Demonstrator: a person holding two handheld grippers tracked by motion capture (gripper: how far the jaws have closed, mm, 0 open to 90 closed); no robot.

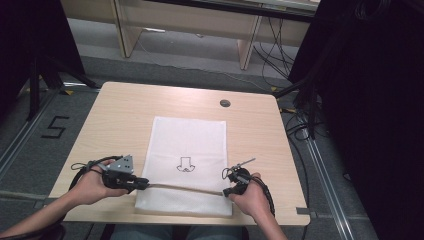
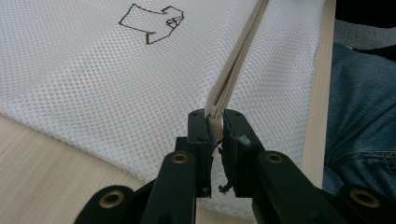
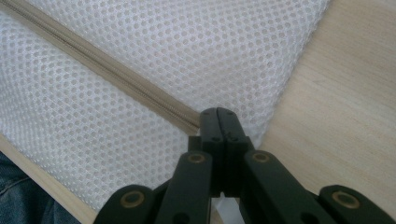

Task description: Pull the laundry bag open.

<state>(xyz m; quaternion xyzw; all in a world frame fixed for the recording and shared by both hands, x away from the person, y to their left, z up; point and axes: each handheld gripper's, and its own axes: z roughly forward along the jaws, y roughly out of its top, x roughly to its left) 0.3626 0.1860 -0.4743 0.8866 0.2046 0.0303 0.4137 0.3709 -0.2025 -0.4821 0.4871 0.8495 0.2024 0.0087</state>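
White honeycomb-mesh rectangular bag [image 1: 189, 145], flat beige zipper strip [image 1: 185, 188] across it

White mesh-cloth bag [image 1: 189, 150]; matt wood-grain table [image 1: 120, 115].

A light wooden table [image 1: 115, 125] with rounded corners stands on grey floor [image 1: 30, 145]. A round dark grommet [image 1: 225, 103] sits in its top near the far edge, right of centre. A white mesh bag [image 1: 190, 140] lies flat on the table, reaching from mid-table to the near edge, with a small dark drawing [image 1: 186, 165] on it and a beige zipper [image 1: 185, 188] across its near end.
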